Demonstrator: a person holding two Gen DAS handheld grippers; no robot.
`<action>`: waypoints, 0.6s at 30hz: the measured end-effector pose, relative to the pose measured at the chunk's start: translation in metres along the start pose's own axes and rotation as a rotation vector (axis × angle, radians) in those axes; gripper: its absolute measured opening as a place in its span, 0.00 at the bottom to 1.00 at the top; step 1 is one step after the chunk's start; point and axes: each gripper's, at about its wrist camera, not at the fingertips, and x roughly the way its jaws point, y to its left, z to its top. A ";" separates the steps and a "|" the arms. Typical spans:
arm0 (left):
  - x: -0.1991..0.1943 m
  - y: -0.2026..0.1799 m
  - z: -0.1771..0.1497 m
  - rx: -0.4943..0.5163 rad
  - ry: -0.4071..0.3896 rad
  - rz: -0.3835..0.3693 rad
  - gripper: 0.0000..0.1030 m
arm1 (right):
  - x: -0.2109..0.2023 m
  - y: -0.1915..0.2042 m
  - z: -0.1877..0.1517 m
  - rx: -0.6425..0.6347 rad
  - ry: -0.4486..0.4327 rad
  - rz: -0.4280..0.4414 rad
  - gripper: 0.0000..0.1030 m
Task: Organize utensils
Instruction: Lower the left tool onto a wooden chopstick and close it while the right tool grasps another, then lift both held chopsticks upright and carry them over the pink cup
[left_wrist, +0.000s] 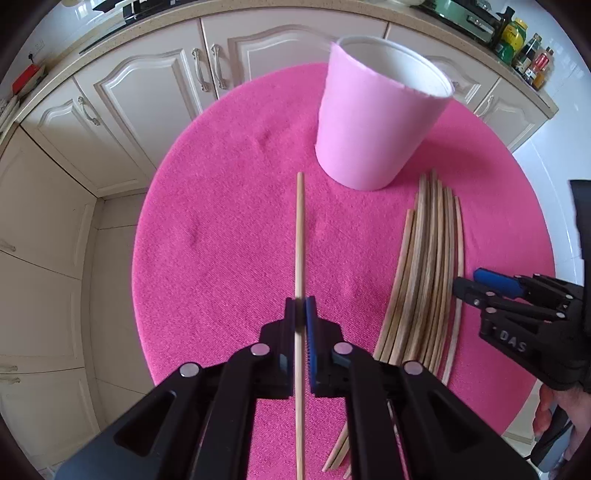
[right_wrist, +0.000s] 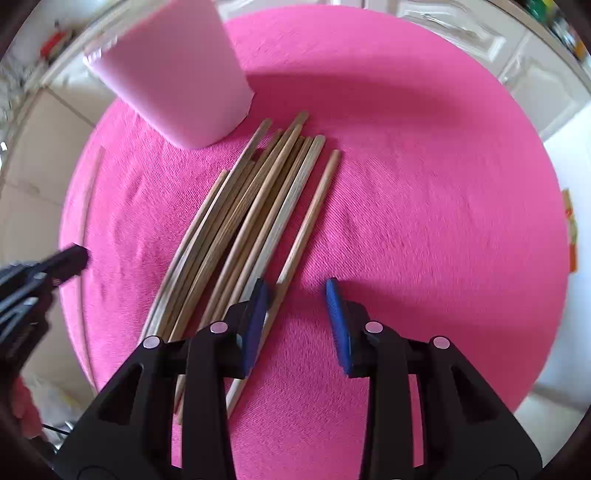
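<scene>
While the left gripper (left_wrist: 300, 310) pinches a single chopstick (left_wrist: 300, 236) near its middle, tip aimed just left of the pink cup (left_wrist: 373, 122), the right gripper (right_wrist: 297, 295) hangs with jaws wide over the near end of the loose chopstick bundle (right_wrist: 251, 206), which lies beside the cup's base on the pink mat (right_wrist: 424, 184). The sticks look light, stiff and smooth, so a mid-length grip should stop them pivoting or slipping.

Cream panelled kitchen cabinets (left_wrist: 147, 92) under a speckled countertop (left_wrist: 424, 16); pale tiled floor (left_wrist: 40, 295), daylight.
</scene>
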 end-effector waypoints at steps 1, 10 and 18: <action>-0.003 0.001 0.001 -0.007 -0.006 -0.004 0.06 | 0.002 0.006 0.003 -0.027 0.014 -0.022 0.32; -0.049 0.001 0.003 -0.036 -0.118 -0.022 0.06 | -0.001 -0.026 0.012 0.039 0.046 0.049 0.07; -0.098 0.007 0.023 -0.116 -0.299 -0.097 0.06 | -0.052 -0.068 0.017 0.114 -0.155 0.242 0.06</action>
